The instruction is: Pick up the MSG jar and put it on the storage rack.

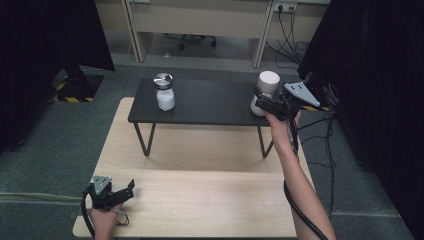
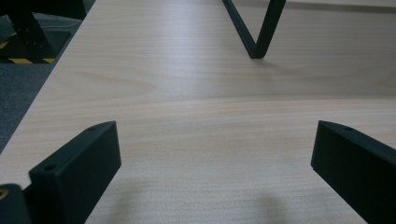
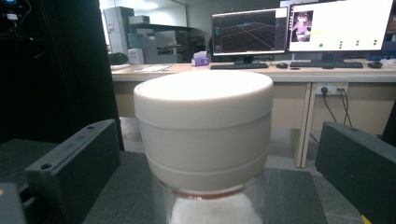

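A clear jar with a wide white lid [image 1: 267, 84] stands at the right end of a low black table [image 1: 210, 107]; it holds white powder. My right gripper [image 1: 260, 102] reaches it from the near right. In the right gripper view the jar [image 3: 204, 135] sits between the two black jaws with a gap on each side, so my right gripper [image 3: 217, 154] is open around it. A second jar with a silver lid [image 1: 164, 92] stands at the left end. My left gripper [image 1: 127, 192] rests low at the near left corner of the wooden table, open [image 2: 215, 149] with nothing between its jaws.
The black table stands on a pale wooden tabletop [image 1: 200, 200]; one of its V-shaped legs [image 2: 257, 37] is ahead of the left gripper. Black curtains [image 1: 380, 75] flank both sides. Cables [image 1: 320, 150] trail on the carpet at the right. Desks with monitors [image 3: 299, 30] stand behind.
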`<control>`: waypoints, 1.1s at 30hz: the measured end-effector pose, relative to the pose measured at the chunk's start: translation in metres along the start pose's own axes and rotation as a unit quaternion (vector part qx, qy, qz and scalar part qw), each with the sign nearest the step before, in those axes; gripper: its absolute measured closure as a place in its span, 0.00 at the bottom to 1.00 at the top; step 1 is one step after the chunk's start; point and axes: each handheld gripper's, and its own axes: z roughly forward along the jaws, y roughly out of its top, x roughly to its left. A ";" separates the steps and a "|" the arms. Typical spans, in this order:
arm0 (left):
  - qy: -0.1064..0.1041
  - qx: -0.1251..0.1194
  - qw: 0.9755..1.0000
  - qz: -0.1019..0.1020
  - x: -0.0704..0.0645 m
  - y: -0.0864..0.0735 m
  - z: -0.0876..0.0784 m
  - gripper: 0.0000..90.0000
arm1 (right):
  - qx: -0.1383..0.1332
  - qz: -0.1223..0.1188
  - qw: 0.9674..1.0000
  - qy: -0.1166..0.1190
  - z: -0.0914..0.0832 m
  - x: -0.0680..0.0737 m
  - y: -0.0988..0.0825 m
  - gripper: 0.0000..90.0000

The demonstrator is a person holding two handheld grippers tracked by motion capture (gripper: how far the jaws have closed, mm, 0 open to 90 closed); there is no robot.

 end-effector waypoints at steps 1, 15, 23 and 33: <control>0.000 0.001 1.000 0.000 0.000 0.000 0.000 0.01 | 0.000 0.000 1.000 -0.001 -0.001 0.000 0.000 0.00; -0.001 0.003 1.000 0.004 -0.001 0.001 0.000 0.01 | 0.001 0.000 1.000 -0.005 -0.024 -0.004 -0.011 0.00; -0.003 0.004 1.000 0.010 -0.002 0.001 0.000 0.01 | 0.006 0.000 1.000 -0.011 -0.041 -0.006 -0.022 0.00; -0.002 0.008 1.000 0.016 -0.004 0.001 0.000 0.01 | 0.008 -0.010 1.000 -0.022 -0.066 -0.006 -0.045 0.00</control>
